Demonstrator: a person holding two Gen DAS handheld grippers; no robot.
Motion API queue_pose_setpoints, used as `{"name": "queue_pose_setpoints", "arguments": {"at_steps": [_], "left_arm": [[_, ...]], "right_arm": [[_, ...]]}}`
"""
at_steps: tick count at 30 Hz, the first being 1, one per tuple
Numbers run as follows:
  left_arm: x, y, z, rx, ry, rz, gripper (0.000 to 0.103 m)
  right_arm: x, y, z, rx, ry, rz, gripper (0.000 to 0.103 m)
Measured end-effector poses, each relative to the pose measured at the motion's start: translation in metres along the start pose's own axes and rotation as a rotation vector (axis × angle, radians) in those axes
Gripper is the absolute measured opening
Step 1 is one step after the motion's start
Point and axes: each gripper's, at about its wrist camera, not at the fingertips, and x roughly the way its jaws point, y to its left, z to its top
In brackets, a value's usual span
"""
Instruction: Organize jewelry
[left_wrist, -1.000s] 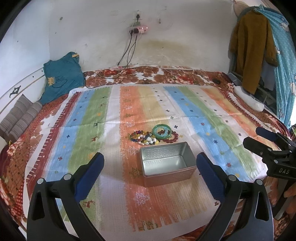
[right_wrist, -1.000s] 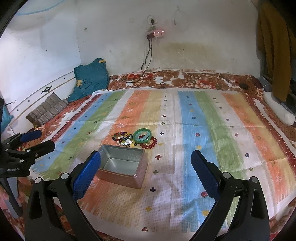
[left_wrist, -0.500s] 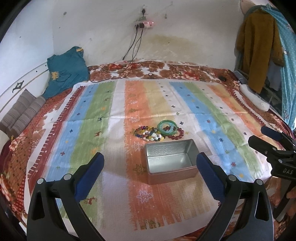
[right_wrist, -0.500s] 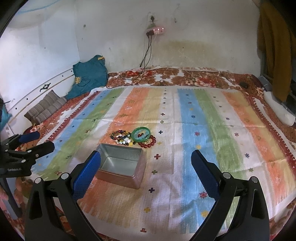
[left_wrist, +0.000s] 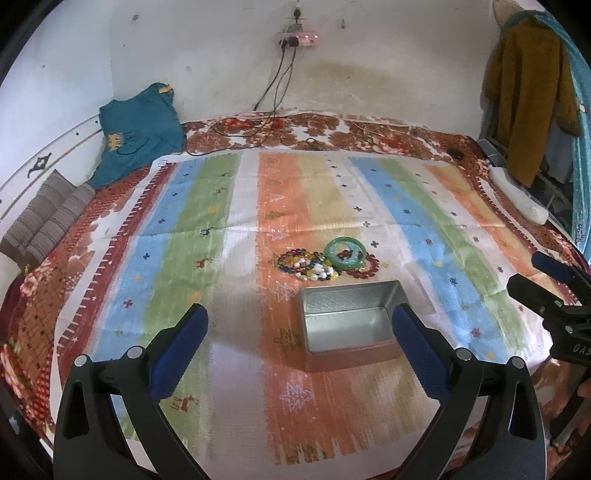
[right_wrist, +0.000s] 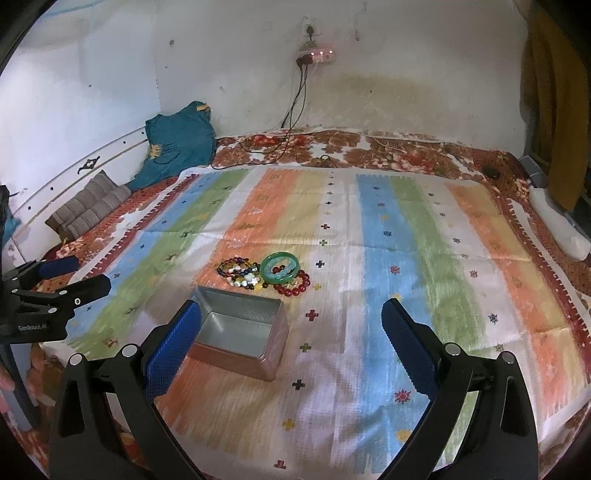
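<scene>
Start of sorting. Both grippers, left and right, hover above the mat with jaws spread wide and empty, ready for a first pick. The tin lies open and empty just in front of the bangle and 2 or more bead bracelets, heaped touching one another.

A striped cloth covers the bed ahead of the claw; a teal garment (crumpled) lies far left, and a mustard coat hangs far right.
</scene>
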Motion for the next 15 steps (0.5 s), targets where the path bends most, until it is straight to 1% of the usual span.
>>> {"name": "queue_pose_setpoints", "arguments": {"at_steps": [6, 10, 15], "left_arm": [[0.008, -0.001, 0.009, 0.014, 0.004, 0.026, 0.098], [0.015, 0.001, 0.016, 0.003, 0.014, 0.036, 0.098], [0.022, 0.005, 0.024, 0.002, 0.013, 0.055, 0.098]], "right_arm": [[0.009, -0.003, 0.009, -0.002, 0.012, 0.007, 0.099], [0.02, -0.002, 0.023, -0.017, 0.02, 0.018, 0.099], [0.031, 0.001, 0.032, -0.027, 0.028, 0.016, 0.099]]}}
